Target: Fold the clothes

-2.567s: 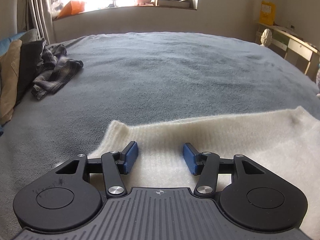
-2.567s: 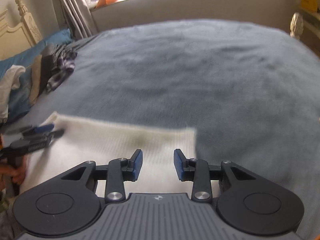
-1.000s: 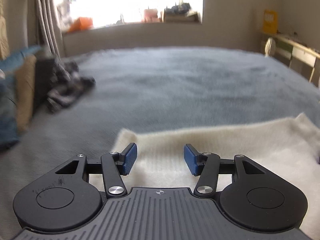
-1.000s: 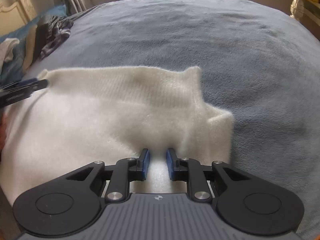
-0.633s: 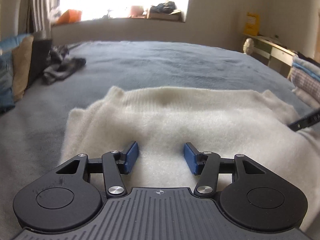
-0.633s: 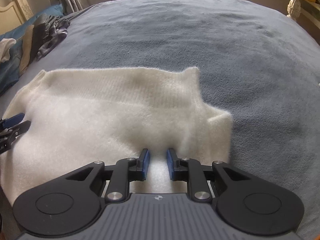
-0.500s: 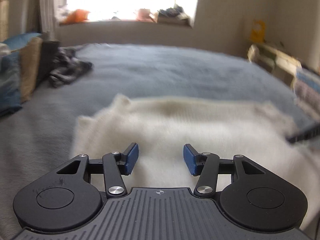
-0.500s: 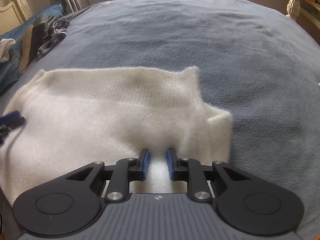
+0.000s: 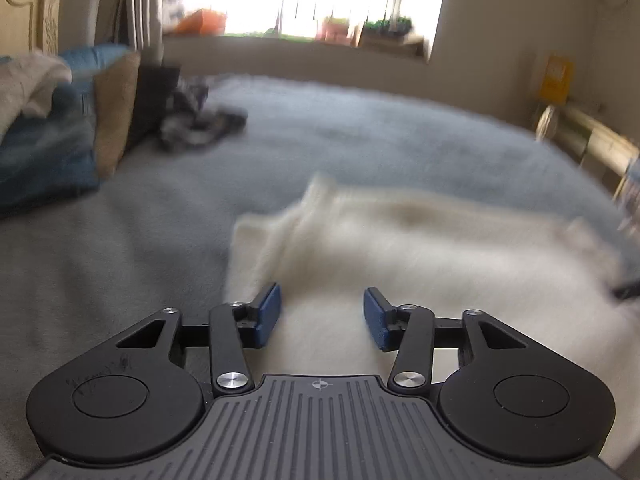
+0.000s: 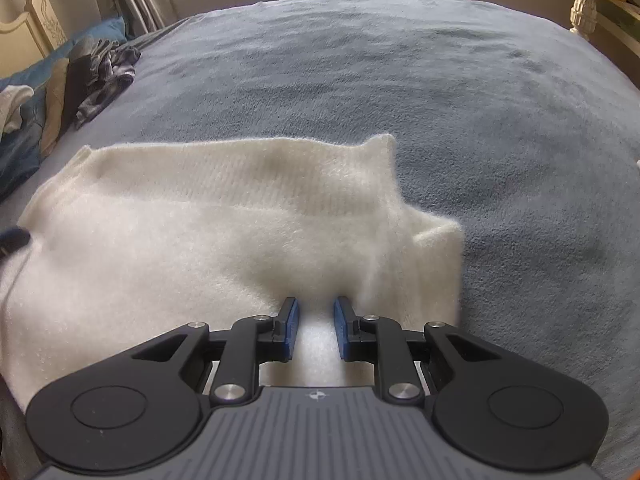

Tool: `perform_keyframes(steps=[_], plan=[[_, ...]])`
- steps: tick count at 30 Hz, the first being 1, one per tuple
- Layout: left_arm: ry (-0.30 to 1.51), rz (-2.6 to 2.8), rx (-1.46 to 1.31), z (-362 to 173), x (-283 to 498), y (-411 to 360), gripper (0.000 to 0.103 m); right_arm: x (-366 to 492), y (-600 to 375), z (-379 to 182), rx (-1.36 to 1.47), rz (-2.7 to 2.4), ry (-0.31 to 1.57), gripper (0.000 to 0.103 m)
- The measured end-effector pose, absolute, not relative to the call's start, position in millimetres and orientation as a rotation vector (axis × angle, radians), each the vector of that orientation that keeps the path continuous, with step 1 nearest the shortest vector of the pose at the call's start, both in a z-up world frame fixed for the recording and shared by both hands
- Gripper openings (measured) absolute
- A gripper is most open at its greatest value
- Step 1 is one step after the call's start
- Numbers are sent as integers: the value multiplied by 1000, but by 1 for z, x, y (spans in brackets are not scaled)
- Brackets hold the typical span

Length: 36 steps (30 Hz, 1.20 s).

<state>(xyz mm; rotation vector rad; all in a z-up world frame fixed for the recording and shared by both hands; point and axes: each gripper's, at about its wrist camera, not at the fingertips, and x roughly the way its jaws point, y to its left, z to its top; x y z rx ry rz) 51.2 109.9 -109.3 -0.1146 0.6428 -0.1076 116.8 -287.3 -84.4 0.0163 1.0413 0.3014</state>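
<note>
Swung left across sweater (image 9: 420,264), left gripper (image 9: 322,314) closing, empty; right gripper (image 10: 314,326) narrowed around fabric, hold unclear; mid-fold, next pinch left edge

Left gripper (image 9: 322,316) has its 2 blue pads set wide and has just been closing a bit, nothing pinched between them. Right gripper (image 10: 314,328) angles steeply down, pads narrow, white knit bunched between them.

Open blanket (image 10: 460,92) ahead; clothes pile (image 10: 100,72) far left.
</note>
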Motion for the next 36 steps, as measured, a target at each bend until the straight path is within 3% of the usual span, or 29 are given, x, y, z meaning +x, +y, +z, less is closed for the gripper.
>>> perform_keyframes(steps=[7, 13, 19, 26, 32, 36], plan=[[653, -108, -202, -87, 43, 119, 47, 114, -280, -74, -49, 293, 1031, 21], [613, -153, -88, -64, 9, 101, 51, 72, -242, -31, -155, 407, 935, 22], [702, -142, -27, -102, 11, 84, 52, 60, -210, -68, -257, 499, 938, 22], [718, -107, 18, -80, 11, 83, 52, 60, -220, -36, -97, 518, 956, 23], [751, -78, -13, -89, 13, 86, 52, 54, -196, -68, -186, 583, 966, 23], [754, -80, -12, -88, 13, 87, 52, 56, -193, -43, -130, 582, 968, 25]])
